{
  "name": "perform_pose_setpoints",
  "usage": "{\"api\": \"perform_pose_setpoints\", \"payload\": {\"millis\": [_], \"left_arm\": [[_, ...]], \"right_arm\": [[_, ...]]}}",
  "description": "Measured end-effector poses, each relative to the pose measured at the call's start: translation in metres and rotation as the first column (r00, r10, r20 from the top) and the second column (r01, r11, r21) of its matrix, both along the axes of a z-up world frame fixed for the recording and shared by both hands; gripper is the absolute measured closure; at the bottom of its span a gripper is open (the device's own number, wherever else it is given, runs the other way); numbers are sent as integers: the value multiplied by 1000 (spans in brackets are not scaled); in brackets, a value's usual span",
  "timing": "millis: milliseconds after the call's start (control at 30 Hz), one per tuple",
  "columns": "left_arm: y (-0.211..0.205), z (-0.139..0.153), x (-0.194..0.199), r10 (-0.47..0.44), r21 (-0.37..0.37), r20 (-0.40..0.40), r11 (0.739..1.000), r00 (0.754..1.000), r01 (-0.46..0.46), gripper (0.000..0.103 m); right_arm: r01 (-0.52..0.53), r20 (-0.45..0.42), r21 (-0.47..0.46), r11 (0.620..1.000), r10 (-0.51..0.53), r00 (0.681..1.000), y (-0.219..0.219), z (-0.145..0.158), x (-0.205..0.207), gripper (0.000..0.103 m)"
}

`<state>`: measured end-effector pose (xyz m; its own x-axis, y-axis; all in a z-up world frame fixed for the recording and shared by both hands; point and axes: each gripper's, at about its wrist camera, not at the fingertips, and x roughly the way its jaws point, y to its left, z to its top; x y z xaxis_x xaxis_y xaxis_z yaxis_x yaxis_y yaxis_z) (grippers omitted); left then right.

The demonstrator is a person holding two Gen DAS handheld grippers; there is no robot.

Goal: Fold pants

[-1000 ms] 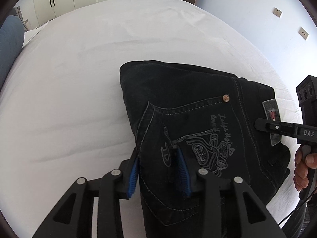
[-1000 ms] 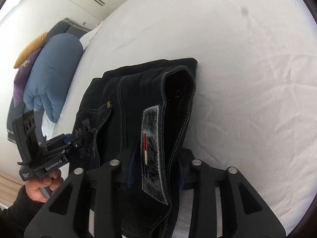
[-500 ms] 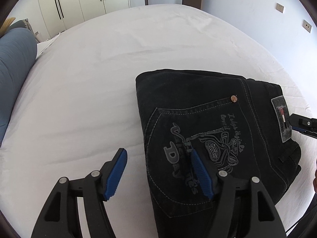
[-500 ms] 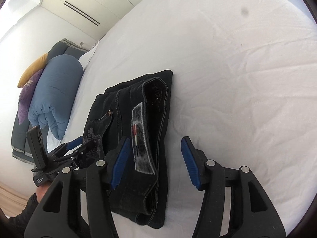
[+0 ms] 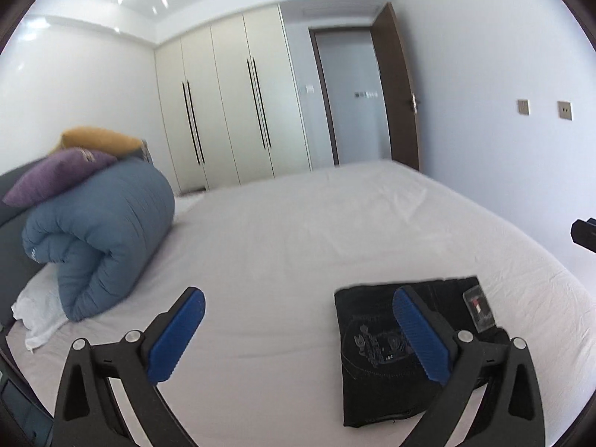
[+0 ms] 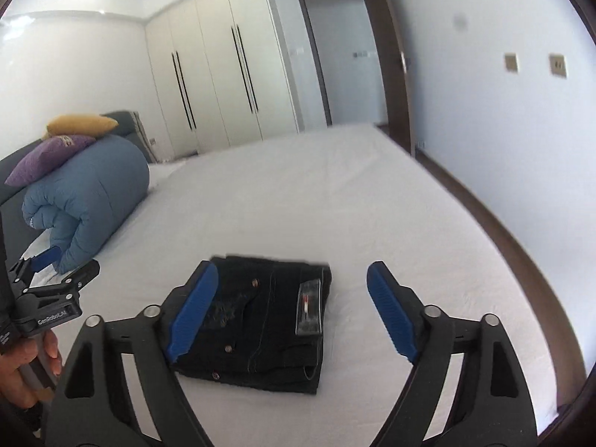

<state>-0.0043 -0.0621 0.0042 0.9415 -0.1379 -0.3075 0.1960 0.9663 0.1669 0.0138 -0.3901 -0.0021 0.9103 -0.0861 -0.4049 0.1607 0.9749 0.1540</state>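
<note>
The black jeans (image 6: 260, 316) lie folded into a compact rectangle on the white bed (image 6: 298, 205), back pocket and waist label facing up. In the left wrist view the jeans (image 5: 376, 342) sit at lower right, partly behind my right-hand finger. My left gripper (image 5: 298, 331) is open and empty, raised above the bed to the left of the jeans. My right gripper (image 6: 294, 309) is open and empty, held above and in front of the jeans. The left gripper also shows at the left edge of the right wrist view (image 6: 56, 283).
A rolled blue duvet (image 5: 100, 238) with purple and yellow pillows (image 5: 59, 178) lies at the head of the bed on the left. Wardrobes (image 5: 231, 111) and an open door (image 5: 398, 93) stand beyond. The wall (image 6: 503, 149) runs along the bed's right side.
Both grippers let go of the jeans, opened wide and rose and pulled back from them. The jeans now lie flat and folded on the bed.
</note>
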Motion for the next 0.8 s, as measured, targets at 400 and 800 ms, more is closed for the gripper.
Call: {"api": "perform_pose_setpoints", "payload": {"millis": [400,800], "left_arm": [[35,128,-81,-85,-94,136,991,987,98,0],[17,60,-66,-31,-69,-244,998,969,15,0]], "right_arm": [[183,352,-232,955,-93,931,69,143,-115,0],[95,-44,-31,995,-97,994,83,134,-126,0]]}}
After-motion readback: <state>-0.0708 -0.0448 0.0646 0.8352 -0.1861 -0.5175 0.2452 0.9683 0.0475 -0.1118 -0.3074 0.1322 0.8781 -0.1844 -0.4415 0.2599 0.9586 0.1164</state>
